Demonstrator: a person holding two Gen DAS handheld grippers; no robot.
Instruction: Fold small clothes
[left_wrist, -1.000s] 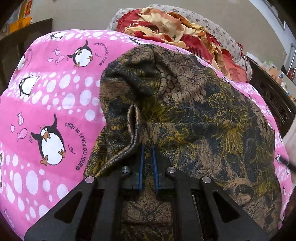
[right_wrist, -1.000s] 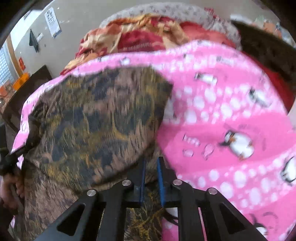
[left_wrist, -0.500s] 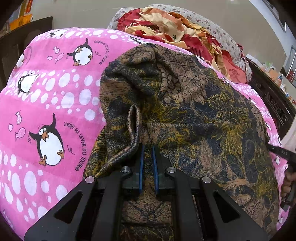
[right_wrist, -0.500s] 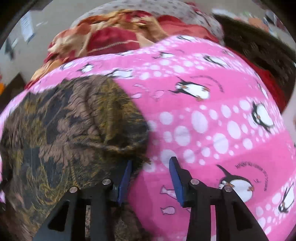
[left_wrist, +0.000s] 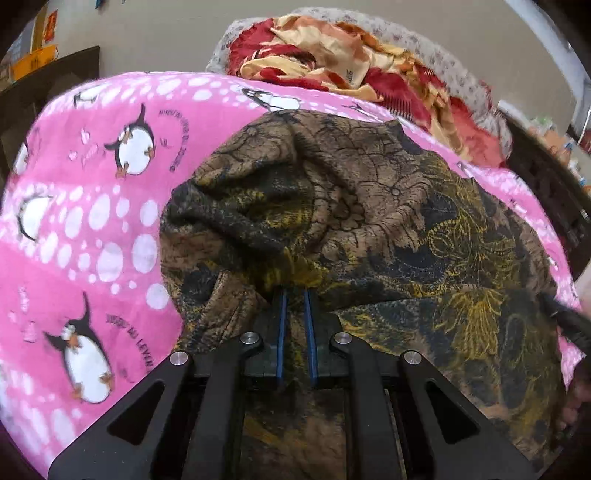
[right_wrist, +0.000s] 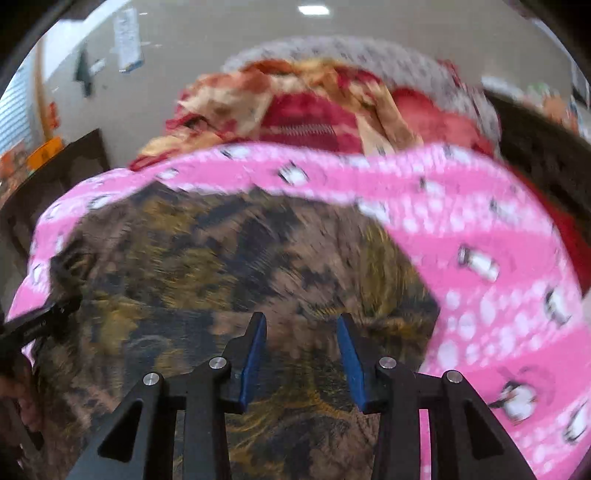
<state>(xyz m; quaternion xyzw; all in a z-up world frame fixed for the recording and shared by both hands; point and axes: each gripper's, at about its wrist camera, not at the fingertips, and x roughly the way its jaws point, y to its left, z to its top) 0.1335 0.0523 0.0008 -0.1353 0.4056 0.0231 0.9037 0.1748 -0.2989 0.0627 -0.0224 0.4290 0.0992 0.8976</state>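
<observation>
A brown, black and yellow patterned garment (left_wrist: 369, 229) lies rumpled on a pink penguin-print blanket (left_wrist: 92, 229). My left gripper (left_wrist: 295, 295) is shut on a fold of the garment at its near edge. My right gripper (right_wrist: 301, 325) is open, its blue-padded fingers (right_wrist: 255, 350) just above the garment (right_wrist: 207, 266) near its right edge, holding nothing. The right wrist view is motion-blurred. The right gripper's tip shows at the right edge of the left wrist view (left_wrist: 569, 321).
A heap of red and cream cloth (left_wrist: 351, 70) lies on a grey pillow behind the blanket. Dark wooden furniture (left_wrist: 546, 177) stands on the right and a dark cabinet (left_wrist: 48, 88) on the left. The pink blanket (right_wrist: 498, 266) stretches to the garment's right.
My right gripper let go of the garment, opened, and has swung back left over it. My left gripper stayed shut on the fold and moved slightly forward.
</observation>
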